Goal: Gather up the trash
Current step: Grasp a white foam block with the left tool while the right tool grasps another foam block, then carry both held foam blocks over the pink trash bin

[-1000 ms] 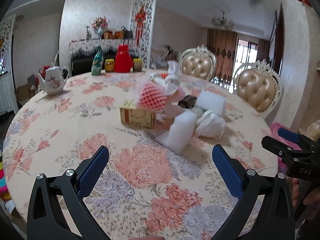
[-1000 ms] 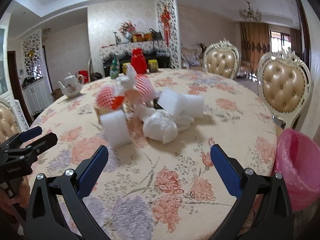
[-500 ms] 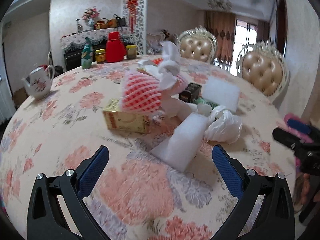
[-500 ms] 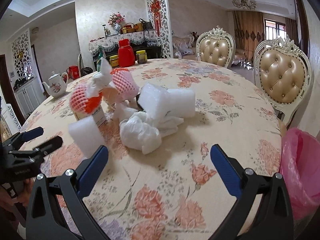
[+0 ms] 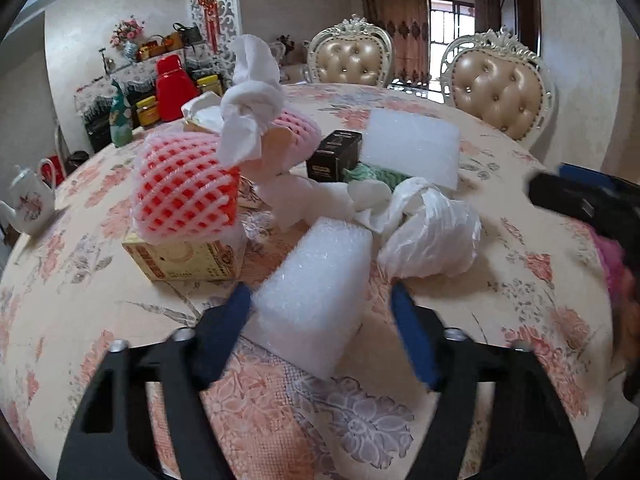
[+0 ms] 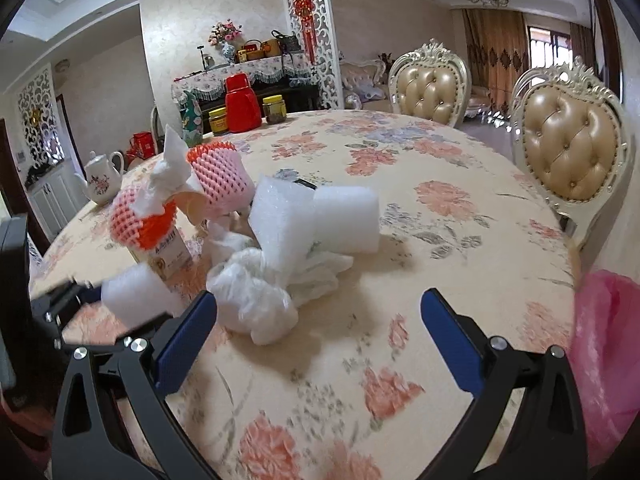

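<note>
Two tongs face the pile. Left tongs (image 5: 320, 304), closing, bracket foam block (image 5: 316, 292), long axis pointing away; pads not yet pressing. Right tongs (image 6: 320, 312) gape empty.

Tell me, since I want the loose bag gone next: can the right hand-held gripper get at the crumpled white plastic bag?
Probably yes: the right hand-held gripper is open, and the crumpled white plastic bag lies just ahead, nothing between.

1. Right gripper (image 5: 580, 196) smears into blur at three o'clock in the left wrist view.
2. Pink bag (image 6: 608, 344) runs off the picture's edge.
3. Foam block (image 5: 316, 296) hides the bench (image 5: 80, 300) beneath.
</note>
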